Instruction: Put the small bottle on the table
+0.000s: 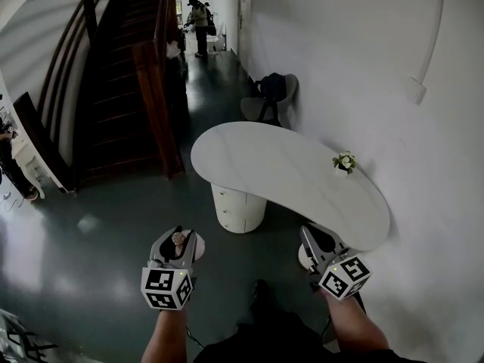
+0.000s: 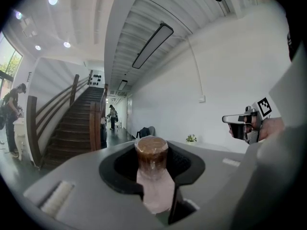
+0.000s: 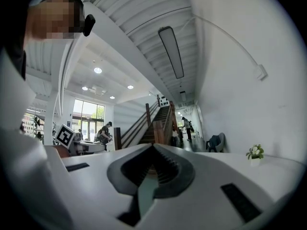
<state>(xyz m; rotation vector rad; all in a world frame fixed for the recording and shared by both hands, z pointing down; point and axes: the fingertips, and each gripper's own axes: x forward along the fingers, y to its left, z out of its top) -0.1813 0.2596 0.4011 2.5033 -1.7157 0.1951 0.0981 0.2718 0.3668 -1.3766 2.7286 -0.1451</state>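
The small bottle (image 1: 178,239), clear and pinkish with a brown cap (image 2: 151,150), stands upright between the jaws of my left gripper (image 1: 177,242), which is shut on it. In the head view that gripper hovers over the dark floor, short of the white kidney-shaped table (image 1: 257,157). My right gripper (image 1: 316,238) is near the table's near right end, jaws closed together with nothing in them; its tips meet in the right gripper view (image 3: 153,146). The left gripper view shows the right gripper (image 2: 241,123) off to the right.
A small potted plant (image 1: 344,162) sits on the table by the white wall. A white round pedestal (image 1: 238,206) holds the table up. Behind it stands a chair with a dark bag (image 1: 271,89). A wooden staircase (image 1: 132,74) rises at left. A person (image 1: 200,23) stands far down the corridor.
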